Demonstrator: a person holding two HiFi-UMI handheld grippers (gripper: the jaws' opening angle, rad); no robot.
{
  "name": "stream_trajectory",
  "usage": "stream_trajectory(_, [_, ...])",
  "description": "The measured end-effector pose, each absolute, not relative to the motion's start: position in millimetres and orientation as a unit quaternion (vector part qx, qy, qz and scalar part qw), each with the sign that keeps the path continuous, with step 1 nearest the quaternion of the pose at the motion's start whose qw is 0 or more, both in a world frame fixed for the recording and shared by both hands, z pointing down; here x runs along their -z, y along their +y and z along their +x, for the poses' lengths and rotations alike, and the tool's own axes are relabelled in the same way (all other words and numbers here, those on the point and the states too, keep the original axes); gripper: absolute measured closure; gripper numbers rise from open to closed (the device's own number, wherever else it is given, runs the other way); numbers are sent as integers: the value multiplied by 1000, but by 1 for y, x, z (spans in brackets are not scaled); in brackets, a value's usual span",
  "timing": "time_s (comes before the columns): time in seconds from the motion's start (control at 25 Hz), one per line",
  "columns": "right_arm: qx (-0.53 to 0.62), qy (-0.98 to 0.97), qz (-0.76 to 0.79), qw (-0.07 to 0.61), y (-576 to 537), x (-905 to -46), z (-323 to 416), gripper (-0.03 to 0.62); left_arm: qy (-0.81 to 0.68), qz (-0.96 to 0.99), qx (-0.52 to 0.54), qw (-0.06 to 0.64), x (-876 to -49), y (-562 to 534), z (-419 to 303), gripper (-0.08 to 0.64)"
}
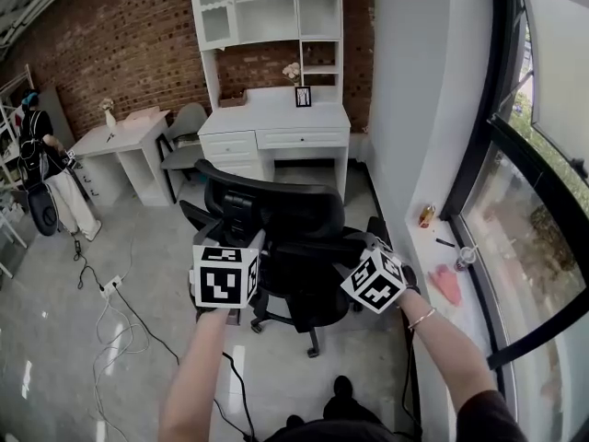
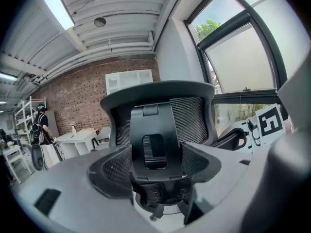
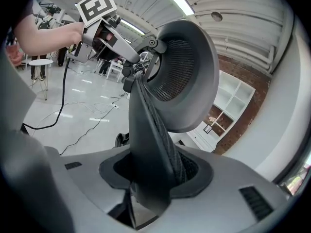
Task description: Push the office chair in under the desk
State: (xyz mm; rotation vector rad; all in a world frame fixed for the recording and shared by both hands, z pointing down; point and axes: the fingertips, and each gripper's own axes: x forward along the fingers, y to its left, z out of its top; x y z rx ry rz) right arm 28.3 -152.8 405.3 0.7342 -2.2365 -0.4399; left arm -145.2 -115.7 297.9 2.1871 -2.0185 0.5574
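one long brick wall (image 1: 120, 44) runs across the far side of the room, and a tall dark-framed window (image 1: 543, 201) fills my right. against the brick stands the white desk (image 1: 267, 109) with a shelved hutch (image 1: 267, 7) on top. the black office chair (image 1: 294, 219) stands on the grey floor (image 1: 138, 274) in front of that desk's kneehole, its back turned to me and not yet under the top. farther left are a second white desk (image 1: 120, 141) with a grey chair (image 1: 184, 141) beside it, and a person (image 1: 41, 164) standing near the left edge. my left gripper (image 2: 155, 166) sits behind the chair's backrest, jaws clenched on the central back spine (image 2: 155, 130), one pad against each side of it. my right gripper (image 3: 155, 171) is at the chair's right side, clamped on the backrest's thin side edge (image 3: 150, 130), which stands up between the jaws with the mesh showing. a white window sill (image 1: 442, 256) below the glass carries a pink object (image 1: 448, 284) and a small can (image 1: 426, 215). loose cables (image 1: 120, 330) trail across the floor from a power strip (image 1: 110, 286). on the desk top stand a small dark picture frame (image 1: 303, 97) and pale flowers (image 1: 292, 70) just beside it.
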Motion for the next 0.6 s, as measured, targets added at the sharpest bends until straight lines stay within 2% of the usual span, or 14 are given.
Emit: stream_trajectory(0.6, [187,-883,250,351,-282,-405,50,410,-701,689,-169,73,-298,-227,-119,262])
